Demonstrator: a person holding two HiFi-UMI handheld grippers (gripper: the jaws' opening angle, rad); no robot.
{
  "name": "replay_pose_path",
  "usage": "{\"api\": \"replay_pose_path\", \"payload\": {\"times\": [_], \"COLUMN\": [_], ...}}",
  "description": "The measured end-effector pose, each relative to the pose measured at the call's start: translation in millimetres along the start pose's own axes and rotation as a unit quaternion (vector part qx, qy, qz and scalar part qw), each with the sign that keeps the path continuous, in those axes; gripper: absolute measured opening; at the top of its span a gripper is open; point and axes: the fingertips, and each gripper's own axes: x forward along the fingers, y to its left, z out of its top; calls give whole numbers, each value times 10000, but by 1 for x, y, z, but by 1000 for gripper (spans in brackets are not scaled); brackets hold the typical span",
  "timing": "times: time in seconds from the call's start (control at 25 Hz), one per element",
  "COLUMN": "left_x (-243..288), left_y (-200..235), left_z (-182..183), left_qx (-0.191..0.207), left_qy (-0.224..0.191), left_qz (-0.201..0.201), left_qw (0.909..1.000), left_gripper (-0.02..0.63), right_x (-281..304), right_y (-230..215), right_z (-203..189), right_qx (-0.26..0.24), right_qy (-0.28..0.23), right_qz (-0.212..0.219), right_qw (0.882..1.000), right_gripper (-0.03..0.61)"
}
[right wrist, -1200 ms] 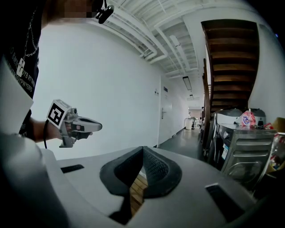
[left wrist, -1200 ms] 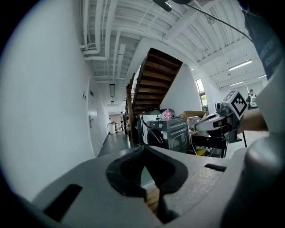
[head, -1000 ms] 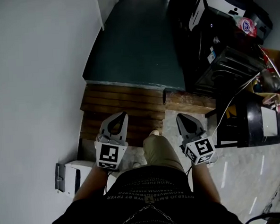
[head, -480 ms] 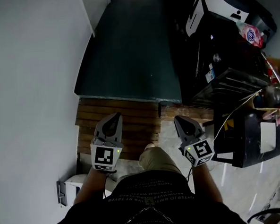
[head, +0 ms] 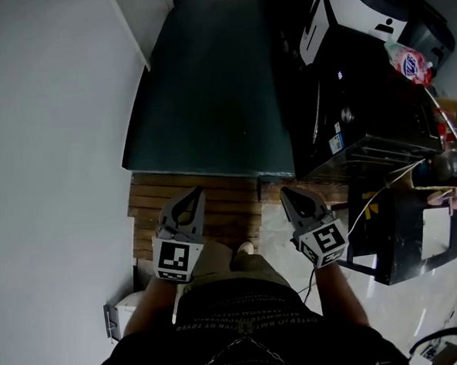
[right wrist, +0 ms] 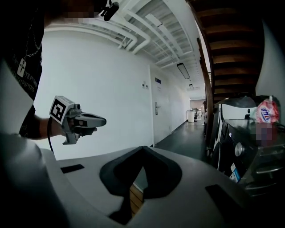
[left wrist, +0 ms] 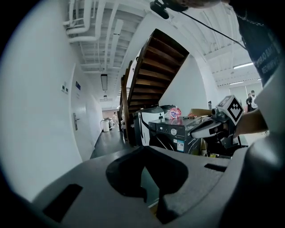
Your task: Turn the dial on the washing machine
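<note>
Left gripper (head: pixel 192 200) and right gripper (head: pixel 294 200): both pairs of jaws are closed tip to tip with nothing between them, held side by side above a slatted wooden platform (head: pixel 222 197). The washing machine (head: pixel 378 99) stands ahead and to the right of the right gripper's fingers, well apart from them. Its round dial (right wrist: pixel 239 149) is on the front panel, beyond both sets of fingertips and untouched.

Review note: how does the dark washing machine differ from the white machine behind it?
The dark washing machine is mostly black; the white machine has a white shell with black trim. The dark washing machine stands nearer the person, the white machine farther along the corridor. Only the dark washing machine, not the white machine, shows a silver dial. Both stand on the same side.
</note>
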Motion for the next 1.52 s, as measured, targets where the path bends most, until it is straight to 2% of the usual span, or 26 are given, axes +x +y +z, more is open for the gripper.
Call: {"api": "replay_pose_path", "payload": {"times": [0.4,0.68,0.84,1.04,1.24,1.36,1.52], "left_x": [56,137,185,227,255,268,287], "left_y": [19,76,113,163,189,186,158], "left_z": [23,42,57,95,151,168,179], "left_qx": [10,282,283,422,628,642,579], "left_qy": [132,14,-11,-18,-275,-380,-357], "left_qz": [-323,-745,-1096,-1661,-2271,-2576,-2998], "left_qw": [9994,9968,9936,9852,9715,9634,9516], "left_gripper": [6,6,6,6,6,6,6], "right_x": [26,93,137,189,207,195,161], "right_y": [-38,-83,-102,-119,-128,-137,-161], "right_z": [19,47,72,122,177,191,196], "right_qx": [264,406,534,606,939,916,965], "right_qy": [-87,-258,-177,-70,-293,-256,-224], "right_qz": [-242,-670,-903,-1307,-1739,-2115,-2717], "right_qw": [9993,9966,9943,9895,9798,9727,9573], "right_gripper": [-3,-3,-3,-3,-3,-3,-3]}}
